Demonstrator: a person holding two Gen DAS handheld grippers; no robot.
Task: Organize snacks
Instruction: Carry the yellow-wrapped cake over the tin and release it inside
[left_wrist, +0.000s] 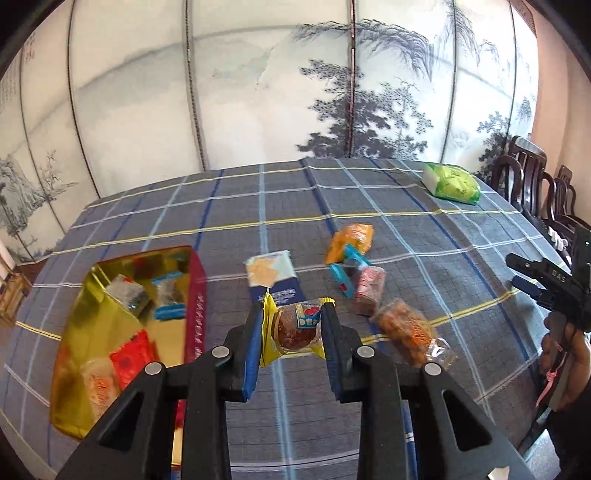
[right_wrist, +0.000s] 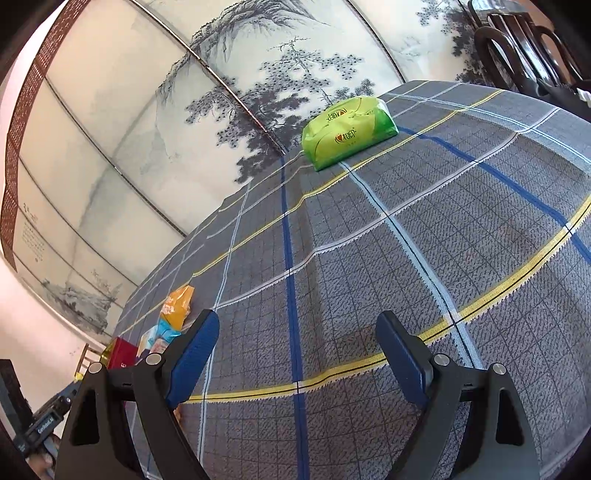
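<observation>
Between the blue pads of the left gripper (left_wrist: 291, 325), a yellow-wrapped round cake (left_wrist: 293, 326) is clamped, held just above the plaid tablecloth (left_wrist: 424, 236). Left of it sits the gold-lined red box (left_wrist: 194, 299) with several wrapped snacks already inside. Beyond and to the right lie a blue-and-white packet (left_wrist: 271, 275), an orange packet (left_wrist: 351, 238), a pink packet (left_wrist: 369, 290) and a clear bag of orange-brown pieces (left_wrist: 410, 330). Far back rests a green tissue pack (right_wrist: 349, 127). Well off to the right, the right gripper (right_wrist: 295, 332) hangs over bare cloth, fingers spread wide with nothing between them.
</observation>
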